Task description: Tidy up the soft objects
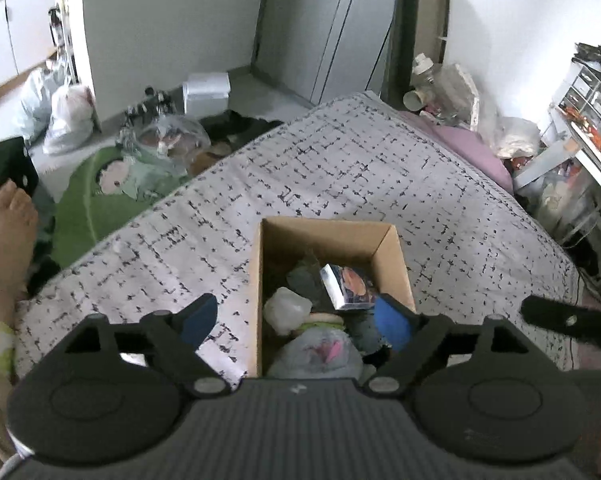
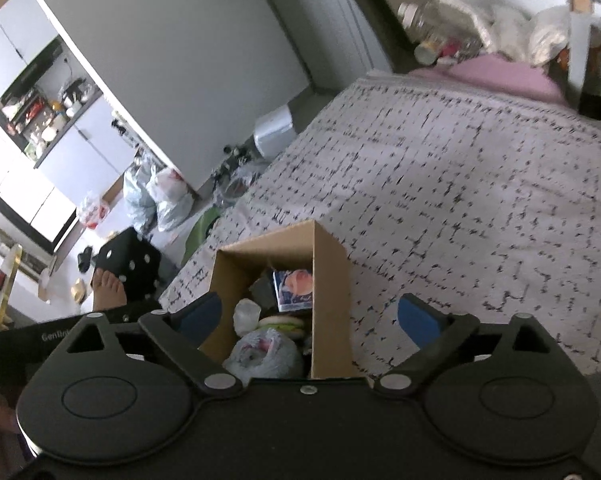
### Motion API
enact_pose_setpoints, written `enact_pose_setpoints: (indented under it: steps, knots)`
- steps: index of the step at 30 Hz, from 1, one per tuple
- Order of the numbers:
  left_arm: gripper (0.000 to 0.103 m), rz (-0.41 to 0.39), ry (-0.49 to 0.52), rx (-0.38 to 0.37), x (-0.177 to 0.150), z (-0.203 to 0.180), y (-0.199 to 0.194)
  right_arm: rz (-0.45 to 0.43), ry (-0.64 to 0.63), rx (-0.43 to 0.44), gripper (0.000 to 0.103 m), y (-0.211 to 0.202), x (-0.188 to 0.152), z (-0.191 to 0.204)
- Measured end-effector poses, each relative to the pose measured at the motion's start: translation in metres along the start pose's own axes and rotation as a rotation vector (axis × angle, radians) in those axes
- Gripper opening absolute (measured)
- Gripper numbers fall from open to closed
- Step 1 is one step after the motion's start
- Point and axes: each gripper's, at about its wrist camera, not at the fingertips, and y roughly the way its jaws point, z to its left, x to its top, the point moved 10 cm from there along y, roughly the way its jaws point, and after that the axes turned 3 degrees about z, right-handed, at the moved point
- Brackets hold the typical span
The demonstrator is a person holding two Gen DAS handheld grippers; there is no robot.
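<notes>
An open cardboard box (image 1: 394,268) (image 2: 330,272) stands on the patterned bed cover. Inside lie a grey plastic bag with pink in it (image 1: 320,354) (image 2: 262,354), a white crumpled bag (image 1: 286,310) (image 2: 247,314), a burger-shaped plush (image 1: 326,320) (image 2: 280,325), and a small printed packet (image 1: 350,286) (image 2: 294,284). My left gripper (image 1: 296,320) hangs open above the box's near end, with nothing pressed between its blue pads. My right gripper (image 2: 310,316) is open too, straddling the box from above, with no pad touching anything.
The bed cover (image 1: 360,172) (image 2: 480,184) spreads wide behind and right of the box. A pink pillow (image 1: 472,148) (image 2: 508,74) and clutter sit at the bed's far end. Bags (image 1: 68,120), a green mat (image 1: 88,200) and a person's bare foot (image 1: 14,216) (image 2: 107,286) are on the floor at left.
</notes>
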Motion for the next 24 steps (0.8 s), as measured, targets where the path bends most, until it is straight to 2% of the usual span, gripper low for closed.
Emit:
enact_pose_setpoints:
  steps: [3, 10, 18, 24]
  knots:
    - [0.091, -0.004, -0.009, -0.007, -0.005, 0.001, -0.006, -0.024, -0.002, 0.002, 0.102, -0.010, -0.008, -0.002]
    - [0.102, -0.066, 0.057, 0.000, -0.019, -0.010, -0.029, -0.073, 0.001, -0.022, 0.103, -0.029, -0.027, -0.003]
    - [0.103, -0.099, 0.143, 0.004, -0.041, -0.025, -0.051, -0.107, -0.066, -0.078, 0.103, -0.056, -0.059, 0.007]
    - [0.103, -0.121, 0.157, -0.013, -0.055, -0.029, -0.065, -0.130, -0.066, -0.100, 0.103, -0.072, -0.069, 0.008]
